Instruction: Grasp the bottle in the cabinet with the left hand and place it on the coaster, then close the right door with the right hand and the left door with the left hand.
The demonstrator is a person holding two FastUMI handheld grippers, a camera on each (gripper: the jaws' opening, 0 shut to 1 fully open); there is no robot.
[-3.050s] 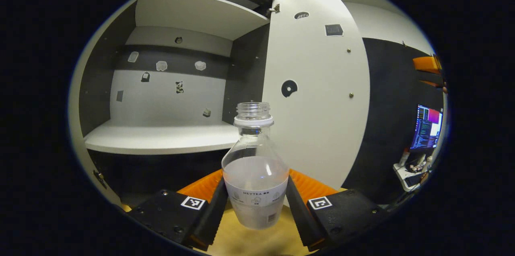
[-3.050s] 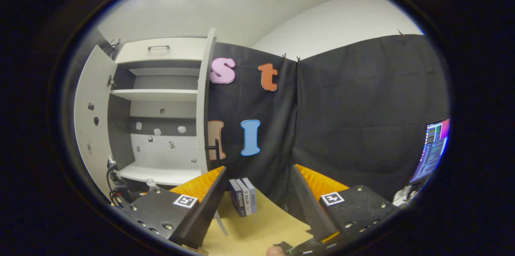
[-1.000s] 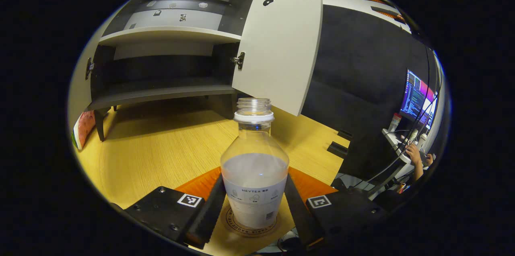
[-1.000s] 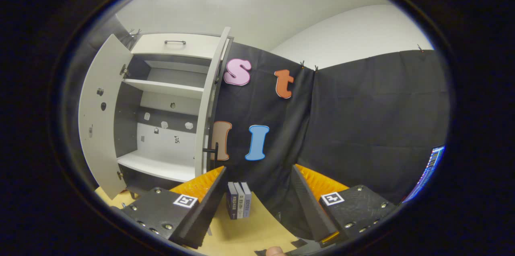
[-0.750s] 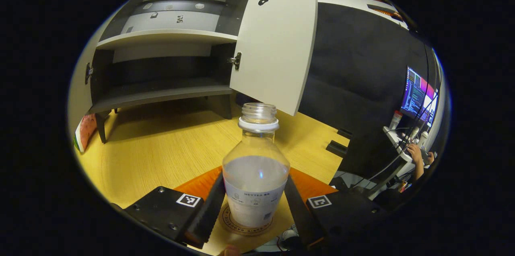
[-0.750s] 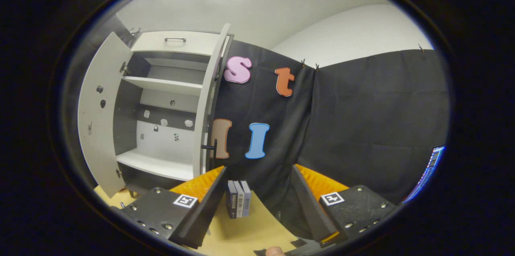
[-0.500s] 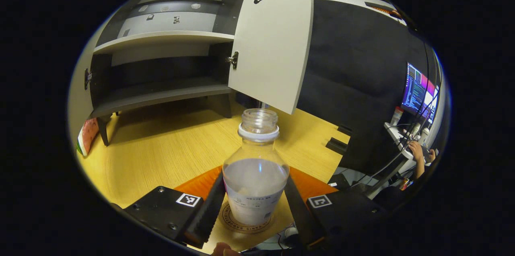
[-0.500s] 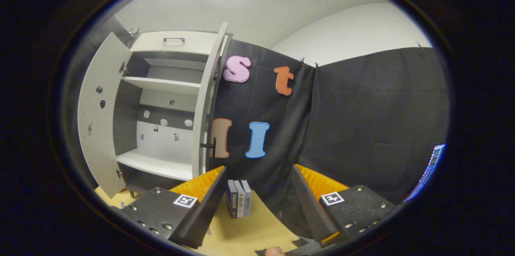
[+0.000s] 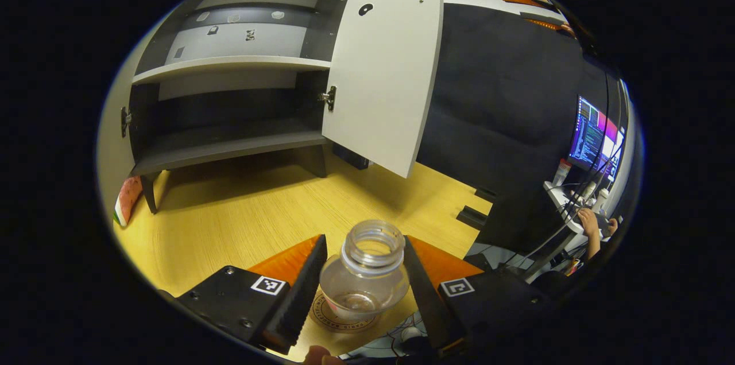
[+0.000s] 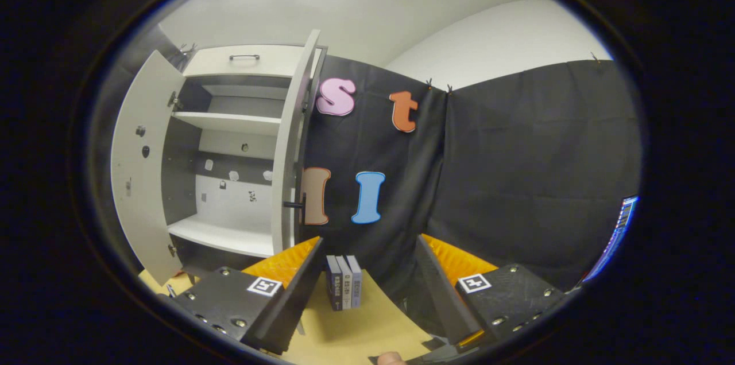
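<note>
The clear uncapped bottle [image 9: 367,273] stands upright on the round coaster [image 9: 330,322] near the wooden table's front edge, seen from above. My left gripper [image 9: 363,241] is open, raised around the bottle's neck and shoulders, its fingers flanking the bottle without pinching it. Beyond it the cabinet [image 9: 229,147] stands with its right door [image 9: 385,66] swung wide open. In the right gripper view my right gripper [image 10: 367,247] is open and holds nothing. It faces the booth wall, with the right door's edge [image 10: 290,141], its handle [image 10: 293,204] and the open left door [image 10: 138,164] to its left.
Three upright books [image 10: 344,290] stand on the table [image 9: 229,221] by the booth wall. A watermelon-patterned item [image 9: 127,207] leans near the cabinet's left leg. Off the table's right side are a lit monitor [image 9: 591,138] and a person's hand [image 9: 588,218].
My left gripper lowered the bottle from in front of the cabinet onto the coaster, then let go and rose, so the bottle now shows from above. My right gripper barely shifted.
</note>
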